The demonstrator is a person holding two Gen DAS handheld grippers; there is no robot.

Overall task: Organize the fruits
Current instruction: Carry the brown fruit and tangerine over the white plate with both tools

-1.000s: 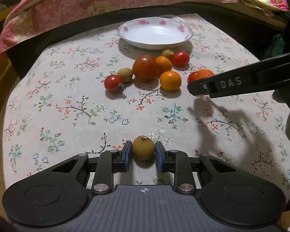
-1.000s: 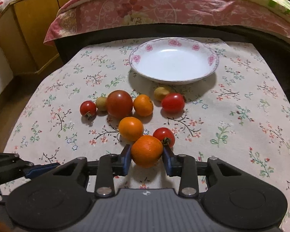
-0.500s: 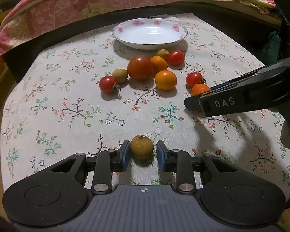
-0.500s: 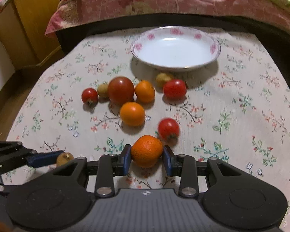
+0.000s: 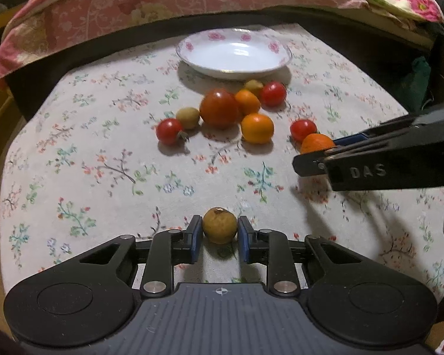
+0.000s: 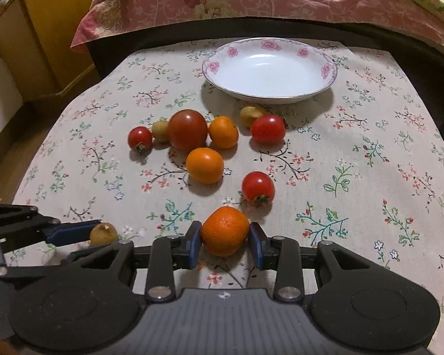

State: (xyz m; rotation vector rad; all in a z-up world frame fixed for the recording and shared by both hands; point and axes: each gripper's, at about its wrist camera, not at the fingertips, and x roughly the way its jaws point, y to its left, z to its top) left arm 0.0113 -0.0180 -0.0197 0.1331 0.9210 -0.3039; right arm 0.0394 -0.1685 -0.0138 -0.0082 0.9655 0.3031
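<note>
Fruits are lying in a loose cluster on the flowered desk (image 6: 370, 162), just in front of the empty plate (image 6: 269, 68). Left claw (image 5: 219, 233) is pinching a small brown fruit (image 5: 219, 225); right claw (image 6: 225, 241) is pinching an orange (image 6: 224, 230), with a small tomato (image 6: 257, 187) sitting just beyond it. Risk: both fruits are round and smooth, so either may be slipping from the narrow pads during carrying and rolling into the cluster or off the desk edge.
</note>
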